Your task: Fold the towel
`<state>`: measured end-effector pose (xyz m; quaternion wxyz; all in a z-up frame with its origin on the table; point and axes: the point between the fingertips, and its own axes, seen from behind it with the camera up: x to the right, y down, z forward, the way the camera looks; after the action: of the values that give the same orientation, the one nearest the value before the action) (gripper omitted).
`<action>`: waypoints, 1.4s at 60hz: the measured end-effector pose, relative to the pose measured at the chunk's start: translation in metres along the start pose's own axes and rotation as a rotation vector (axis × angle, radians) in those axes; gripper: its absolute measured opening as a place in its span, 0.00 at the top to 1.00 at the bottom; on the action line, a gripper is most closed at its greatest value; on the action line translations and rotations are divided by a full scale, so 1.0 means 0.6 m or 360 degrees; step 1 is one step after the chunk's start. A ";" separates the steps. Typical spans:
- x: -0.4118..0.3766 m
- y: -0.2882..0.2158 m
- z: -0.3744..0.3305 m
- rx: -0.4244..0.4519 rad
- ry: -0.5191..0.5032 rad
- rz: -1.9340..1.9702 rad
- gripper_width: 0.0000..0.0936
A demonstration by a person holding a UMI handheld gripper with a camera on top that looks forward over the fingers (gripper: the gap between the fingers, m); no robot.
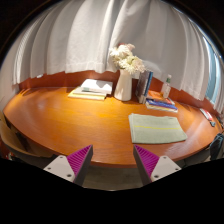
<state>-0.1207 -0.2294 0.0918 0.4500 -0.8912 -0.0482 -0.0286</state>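
A pale yellow-green towel (156, 128) lies folded flat on the round wooden table (70, 120), ahead of my right finger and near the table's front edge. My gripper (112, 160) hovers before the table's front edge, well short of the towel. Its two fingers (74, 162) with magenta pads stand wide apart with nothing between them.
A white vase of pale flowers (125, 72) stands at the back middle of the table. An open book on a stack (93, 90) lies to its left. Books and a small bottle (161, 100) stand to its right. White curtains (90, 40) hang behind.
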 end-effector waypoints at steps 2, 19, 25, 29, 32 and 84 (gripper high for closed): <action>0.025 -0.005 0.022 -0.0024 0.0018 -0.0002 0.13; 0.179 -0.028 0.250 -0.0138 0.0062 -0.0062 0.20; 0.182 -0.009 0.314 -0.0206 -0.0020 -0.0056 0.27; 0.171 -0.013 0.328 -0.0198 -0.0088 -0.0034 0.44; 0.171 -0.010 0.333 -0.0211 -0.0095 -0.0021 0.61; 0.670 -0.036 0.299 -0.0297 0.0449 -0.0130 0.34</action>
<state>0.2780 -0.0481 0.0404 0.3660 -0.9137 -0.0178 -0.1759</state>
